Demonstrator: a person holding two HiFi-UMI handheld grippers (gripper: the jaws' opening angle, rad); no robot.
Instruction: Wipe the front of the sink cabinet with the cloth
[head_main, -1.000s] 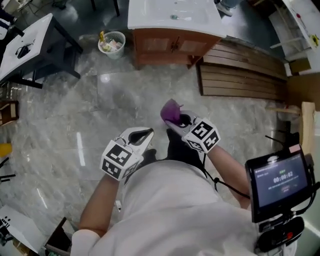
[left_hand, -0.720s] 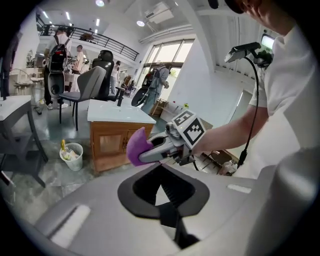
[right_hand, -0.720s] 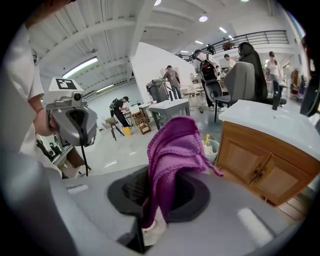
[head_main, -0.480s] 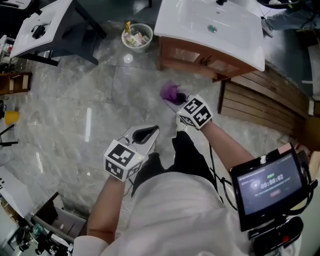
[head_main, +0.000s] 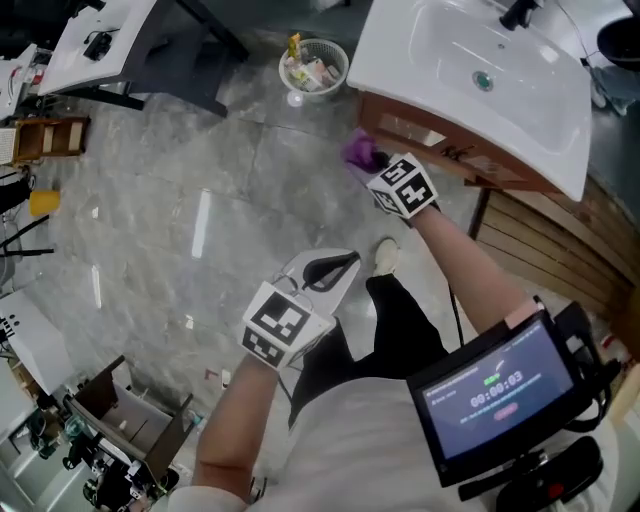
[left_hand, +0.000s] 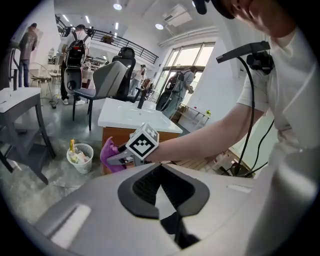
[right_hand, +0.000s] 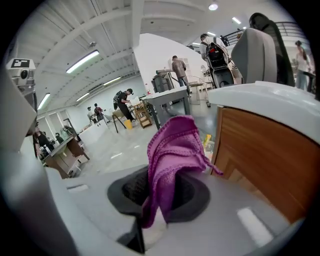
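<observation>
I am gripping one purple cloth (right_hand: 172, 150) in right gripper (right_hand: 159, 197) jaws, sink cabinet (right_hand: 265, 160) beside them; left gripper (left_hand: 162, 187) closed, empty; one wastebasket (head_main: 313, 65) holding litter.

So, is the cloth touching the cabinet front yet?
Cannot tell. In the right gripper view floor shows between most of the cloth and the cabinet front, but its loose corner overlaps the wood. Head view is no clearer.

There were one cloth (head_main: 358, 150), one sink cabinet (head_main: 445, 155), one wastebasket (head_main: 313, 68), one screen (head_main: 490, 395) and two grippers: left gripper (head_main: 338, 266), right gripper (head_main: 374, 166).
</observation>
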